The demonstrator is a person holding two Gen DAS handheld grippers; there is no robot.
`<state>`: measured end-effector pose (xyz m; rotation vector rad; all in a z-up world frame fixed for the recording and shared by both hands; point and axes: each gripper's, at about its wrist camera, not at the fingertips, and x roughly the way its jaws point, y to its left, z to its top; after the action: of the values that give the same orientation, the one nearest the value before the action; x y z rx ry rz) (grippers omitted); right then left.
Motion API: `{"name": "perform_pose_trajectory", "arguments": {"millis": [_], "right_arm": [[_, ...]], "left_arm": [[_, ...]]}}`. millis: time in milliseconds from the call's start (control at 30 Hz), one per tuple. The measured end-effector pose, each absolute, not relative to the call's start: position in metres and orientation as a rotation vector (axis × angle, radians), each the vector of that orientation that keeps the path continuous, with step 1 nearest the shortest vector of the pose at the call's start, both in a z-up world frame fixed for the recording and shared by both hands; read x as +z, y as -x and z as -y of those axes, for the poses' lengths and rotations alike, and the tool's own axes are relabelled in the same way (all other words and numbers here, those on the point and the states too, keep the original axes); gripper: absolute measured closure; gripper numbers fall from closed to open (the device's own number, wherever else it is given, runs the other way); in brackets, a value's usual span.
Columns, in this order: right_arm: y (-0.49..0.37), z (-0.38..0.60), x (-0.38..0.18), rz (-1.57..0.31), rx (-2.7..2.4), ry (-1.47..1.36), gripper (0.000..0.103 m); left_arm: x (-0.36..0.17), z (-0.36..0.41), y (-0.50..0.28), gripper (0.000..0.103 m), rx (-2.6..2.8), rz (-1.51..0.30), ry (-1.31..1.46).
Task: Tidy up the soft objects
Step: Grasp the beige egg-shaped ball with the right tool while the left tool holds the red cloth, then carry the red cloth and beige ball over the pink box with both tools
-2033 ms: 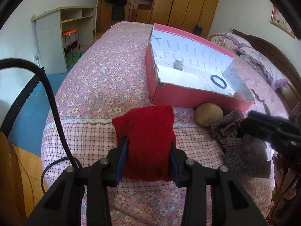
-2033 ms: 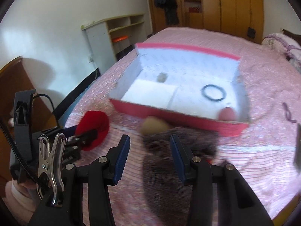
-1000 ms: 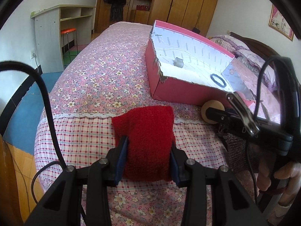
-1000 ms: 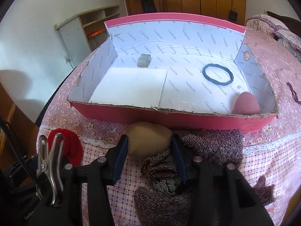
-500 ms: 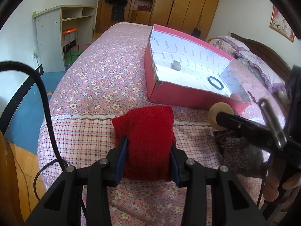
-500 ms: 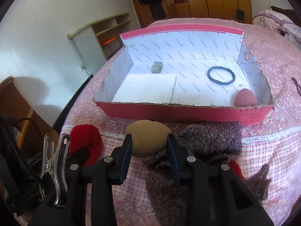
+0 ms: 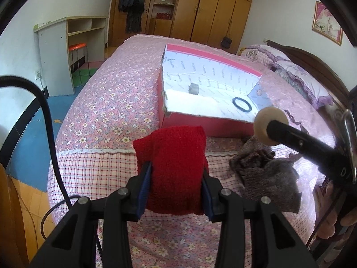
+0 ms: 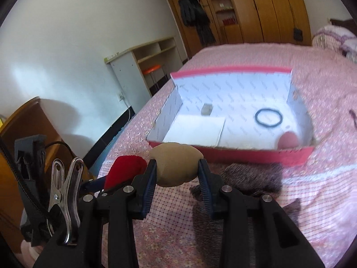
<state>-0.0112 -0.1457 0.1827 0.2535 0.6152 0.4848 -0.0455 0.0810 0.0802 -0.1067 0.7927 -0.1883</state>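
Observation:
My left gripper [image 7: 176, 172] is shut on a folded red fuzzy cloth [image 7: 174, 163], held above the near end of the bed. The right gripper [image 8: 176, 169] is shut on a tan soft ball [image 8: 176, 164], lifted off the bedspread; the ball [image 7: 268, 124] shows at that gripper's tip in the left wrist view. A grey-brown knitted cloth [image 7: 266, 174] lies crumpled on the checked sheet below the ball. Beyond stands an open pink box [image 8: 299, 155] with a white lining, holding a black ring [image 8: 267, 116], a white pad [image 8: 194, 131], a small grey block [image 8: 207, 109] and a pink ball [image 8: 289, 140].
The bed's floral spread [image 7: 116, 93] stretches to the left of the box. A white desk [image 7: 55, 51] with an orange stool [image 7: 77, 44] stands by the left wall. Pillows [image 7: 299, 73] and a wooden headboard lie at the right. A black cable [image 7: 48, 120] hangs left.
The right gripper closed on the tan ball and lifted it off the bed, swinging up and back from the box. The left gripper kept hold of the red cloth.

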Motion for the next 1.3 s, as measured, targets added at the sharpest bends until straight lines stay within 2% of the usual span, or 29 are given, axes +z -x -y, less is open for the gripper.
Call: {"name": "perform_pose_trajectory", "arguments": {"millis": [867,1300], "right_arm": [[0.014,0.211,0.190,-0.574,0.385,-0.320,0.066],[-0.011,0.233,0.183,-0.595,0.316,-0.290,0.066]], "left_arm": [[0.127,-0.044,0.005,0.061,-0.240,-0.716,0.051],[0.117,-0.015,-0.046,0.061,-0.263,-0.737,0.019]]}}
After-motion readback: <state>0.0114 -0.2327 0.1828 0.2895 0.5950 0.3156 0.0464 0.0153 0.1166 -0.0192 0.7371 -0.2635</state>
